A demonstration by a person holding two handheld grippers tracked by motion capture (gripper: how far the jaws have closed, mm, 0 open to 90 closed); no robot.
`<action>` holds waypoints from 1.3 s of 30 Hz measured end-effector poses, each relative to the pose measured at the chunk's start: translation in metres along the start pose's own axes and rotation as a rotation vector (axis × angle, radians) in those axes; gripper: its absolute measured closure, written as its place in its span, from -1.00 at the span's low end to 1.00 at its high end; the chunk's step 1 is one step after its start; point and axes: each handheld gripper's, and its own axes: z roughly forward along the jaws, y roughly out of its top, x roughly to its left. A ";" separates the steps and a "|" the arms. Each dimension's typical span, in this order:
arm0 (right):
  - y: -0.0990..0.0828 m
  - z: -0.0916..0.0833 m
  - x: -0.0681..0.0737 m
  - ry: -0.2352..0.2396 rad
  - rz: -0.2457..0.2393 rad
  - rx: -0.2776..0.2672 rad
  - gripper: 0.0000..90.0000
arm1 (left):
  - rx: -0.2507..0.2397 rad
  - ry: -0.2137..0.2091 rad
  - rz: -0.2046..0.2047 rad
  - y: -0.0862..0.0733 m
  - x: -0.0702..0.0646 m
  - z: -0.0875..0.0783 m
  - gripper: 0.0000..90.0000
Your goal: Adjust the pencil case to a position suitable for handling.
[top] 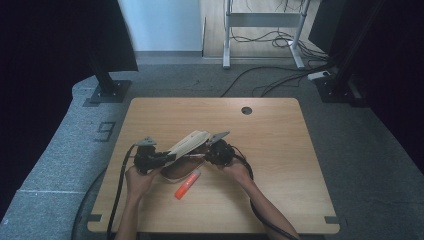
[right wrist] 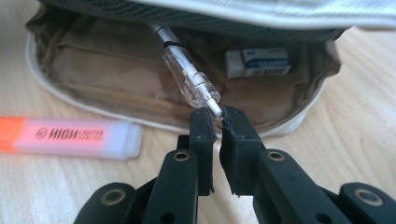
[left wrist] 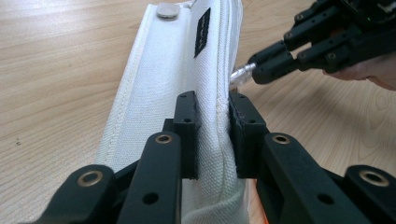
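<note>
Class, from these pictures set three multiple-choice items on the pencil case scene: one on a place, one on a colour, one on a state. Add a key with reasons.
1. Where is the eraser?
A. inside the case
B. on the floor
C. on the highlighter

2. What colour is the highlighter?
A. blue
B. orange
C. green

3. What does the right gripper hold?
A. nothing
B. the eraser
C. the pen

Key: 1 A, it lies in the open case. 2 B, its body is orange. 3 C, the jaws pinch the pen's tip while the left gripper clamps the flap.
</note>
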 end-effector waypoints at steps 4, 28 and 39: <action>0.008 0.003 -0.005 -0.009 -0.002 -0.007 0.82 | -0.001 0.000 0.003 0.000 0.000 0.000 0.67; 0.012 -0.008 0.005 0.007 -0.011 -0.028 0.04 | -0.002 -0.011 -0.009 -0.001 0.001 0.000 0.67; 0.003 -0.017 0.020 0.032 -0.048 -0.036 -0.14 | -0.006 -0.018 -0.014 -0.001 0.002 0.000 0.67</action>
